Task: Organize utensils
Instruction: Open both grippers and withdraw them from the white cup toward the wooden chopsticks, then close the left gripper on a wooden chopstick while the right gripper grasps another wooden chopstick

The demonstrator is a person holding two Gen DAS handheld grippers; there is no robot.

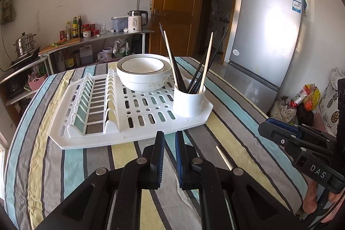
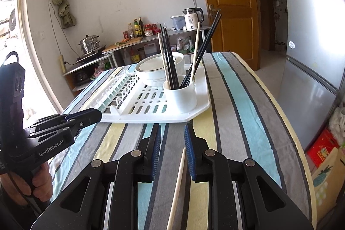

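Observation:
A white cup (image 1: 188, 102) (image 2: 181, 98) stands on the near right corner of a white drying rack (image 1: 97, 141) (image 2: 200, 105). It holds several black and wooden chopsticks (image 1: 171, 57) (image 2: 194, 53). One loose wooden chopstick (image 1: 224, 157) (image 2: 179, 176) lies on the striped tablecloth in front of the rack. My right gripper (image 2: 172, 128) (image 1: 267, 124) is open over it, the chopstick lying between the jaws near the right pad, not pressed. My left gripper (image 1: 169, 137) (image 2: 98, 115) is shut with nothing in it, just short of the rack's front edge.
Stacked white bowls (image 1: 142, 79) (image 2: 155, 77) sit at the back of the rack, plate slots to their left. A silver fridge (image 1: 265, 36) stands right of the table, bags (image 1: 306, 98) on the floor beside it. A counter with kettle (image 1: 137, 21) and bottles lines the far wall.

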